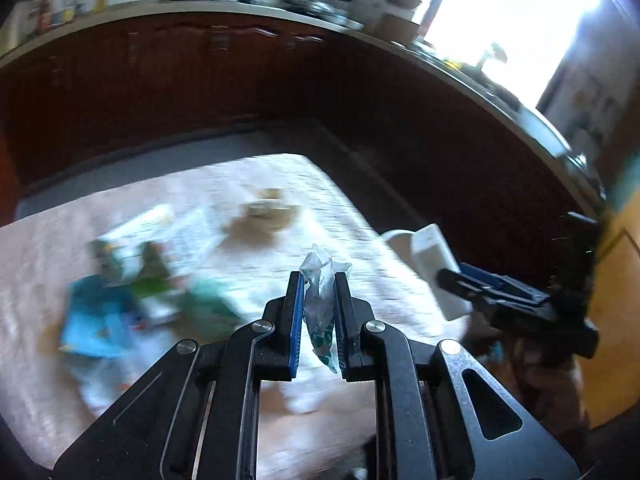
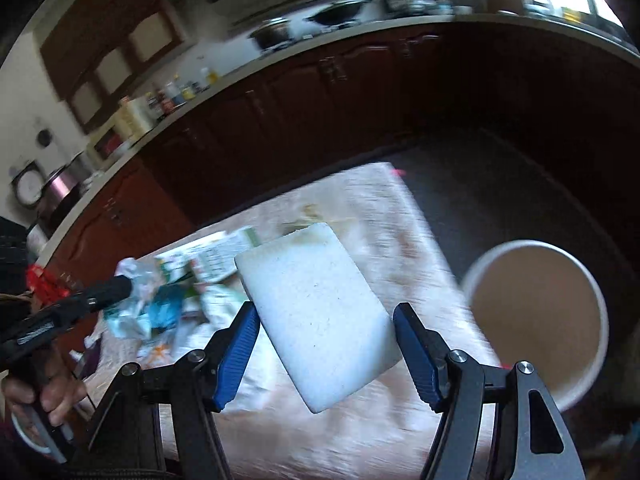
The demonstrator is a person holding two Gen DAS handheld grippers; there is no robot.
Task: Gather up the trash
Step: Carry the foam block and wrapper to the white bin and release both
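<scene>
My left gripper (image 1: 317, 280) is shut on a crumpled clear plastic wrapper (image 1: 319, 296) with green print, held above the table. My right gripper (image 2: 326, 312) is shut on a white foam block (image 2: 318, 316), held tilted above the table's right edge; the block also shows in the left wrist view (image 1: 438, 272). A round white bin (image 2: 536, 320) with a brown inside stands on the floor to the right of the table. More trash lies on the table: a pile of blue and green wrappers (image 1: 120, 296) and a small crumpled brown piece (image 1: 266, 210).
The table (image 1: 352, 216) has a pale pink cloth. Dark wooden kitchen cabinets (image 1: 200, 80) run behind it, with pots and bottles on the counter. A dark floor strip separates table and cabinets. A bright window (image 1: 512, 20) is at the far right.
</scene>
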